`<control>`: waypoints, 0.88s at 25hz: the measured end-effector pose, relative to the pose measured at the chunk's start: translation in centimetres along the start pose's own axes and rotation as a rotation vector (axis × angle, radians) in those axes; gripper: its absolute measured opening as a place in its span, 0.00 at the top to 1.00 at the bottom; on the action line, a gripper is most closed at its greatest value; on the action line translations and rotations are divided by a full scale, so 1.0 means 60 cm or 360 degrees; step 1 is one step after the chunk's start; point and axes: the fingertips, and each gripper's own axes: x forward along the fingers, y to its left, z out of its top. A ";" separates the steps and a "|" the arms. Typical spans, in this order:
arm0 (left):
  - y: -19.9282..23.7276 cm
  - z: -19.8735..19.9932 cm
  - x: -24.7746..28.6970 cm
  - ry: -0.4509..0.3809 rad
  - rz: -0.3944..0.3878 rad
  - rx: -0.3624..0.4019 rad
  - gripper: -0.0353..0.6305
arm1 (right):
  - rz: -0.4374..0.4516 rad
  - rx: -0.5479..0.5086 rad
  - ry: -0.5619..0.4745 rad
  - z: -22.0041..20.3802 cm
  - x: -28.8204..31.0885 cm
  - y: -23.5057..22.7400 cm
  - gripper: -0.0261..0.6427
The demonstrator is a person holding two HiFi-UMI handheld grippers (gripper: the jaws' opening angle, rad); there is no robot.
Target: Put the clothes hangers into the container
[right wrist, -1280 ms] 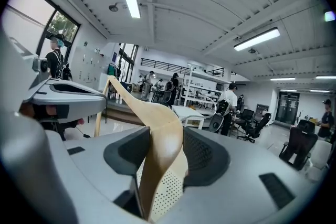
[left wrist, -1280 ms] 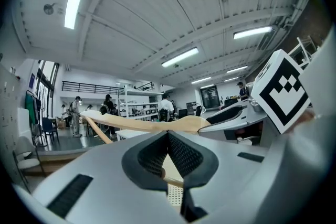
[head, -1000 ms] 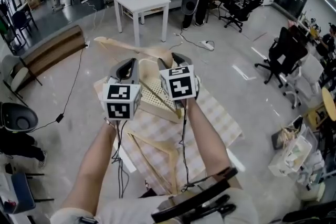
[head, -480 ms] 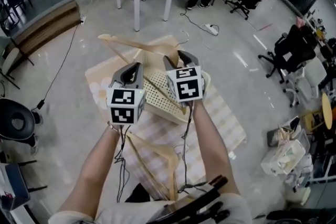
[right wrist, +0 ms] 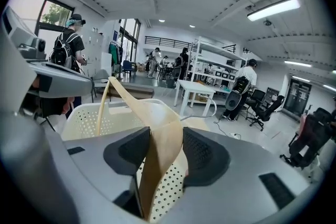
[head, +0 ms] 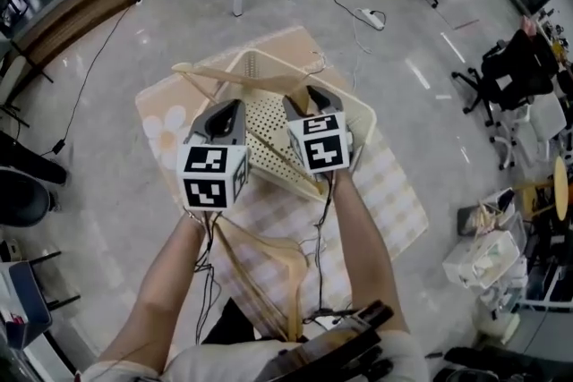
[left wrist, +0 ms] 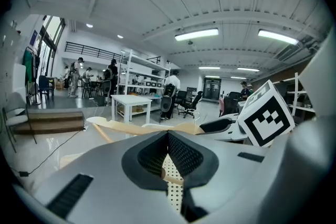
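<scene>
Looking down in the head view, a wooden hanger [head: 224,74] is seen held across the rim of the perforated basket [head: 362,114], which stands on a checked cloth [head: 394,201] on the floor. A second hanger [head: 264,244] lies on the cloth near the person, outside the basket. The left gripper [head: 233,108] and the right gripper [head: 306,96] are held side by side over the basket. In the left gripper view, the jaws are seen closed tip to tip with nothing pinched; only the basket's holes and a thin wooden bar are glimpsed through the gap behind them. In the right gripper view, the jaws are clamped on the hanger's broad shoulder, with one arm reaching out over the far rim. A snag is to be feared: if the hanger is released level, its long arm may be caught on the rim and left hanging out, or the light basket may be tipped
</scene>
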 end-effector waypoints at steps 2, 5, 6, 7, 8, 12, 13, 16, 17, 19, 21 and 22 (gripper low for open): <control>-0.010 -0.003 -0.005 0.0014 -0.0001 0.0008 0.94 | 0.0015 0.0010 0.0017 -0.011 -0.003 0.002 0.66; 0.010 0.003 0.022 0.0029 -0.0005 0.0014 0.94 | 0.0037 0.0030 0.0048 -0.007 0.035 -0.002 0.65; 0.021 0.003 0.034 0.0037 -0.0005 0.0017 0.94 | 0.0046 0.0039 0.0061 -0.005 0.052 -0.002 0.65; 0.029 0.003 0.041 0.0045 -0.0006 0.0018 0.94 | 0.0054 0.0050 0.0073 -0.005 0.064 -0.001 0.65; 0.031 0.001 0.044 0.0051 -0.0007 0.0019 0.94 | 0.0061 0.0061 0.0082 -0.008 0.070 -0.001 0.66; 0.012 -0.011 0.030 0.0062 -0.0010 0.0008 0.94 | 0.0111 0.0123 0.0106 -0.034 0.067 -0.003 0.65; 0.014 -0.012 0.032 0.0066 -0.0010 0.0004 0.94 | 0.0126 0.0140 0.0114 -0.037 0.071 -0.003 0.65; 0.031 -0.011 0.042 0.0078 -0.0005 -0.0002 0.94 | 0.0135 0.0162 0.0109 -0.033 0.090 -0.002 0.65; 0.033 -0.011 0.042 0.0081 -0.0002 -0.0003 0.94 | 0.0129 0.0164 0.0104 -0.032 0.093 -0.002 0.65; 0.033 -0.012 0.039 0.0087 0.0004 -0.0003 0.94 | 0.0117 0.0168 0.0093 -0.032 0.094 -0.001 0.65; 0.028 -0.013 0.031 0.0090 0.0011 -0.0003 0.94 | 0.0110 0.0167 0.0084 -0.035 0.091 0.000 0.65; 0.023 -0.014 0.025 0.0091 0.0014 -0.0001 0.94 | 0.0105 0.0162 0.0088 -0.037 0.087 0.001 0.65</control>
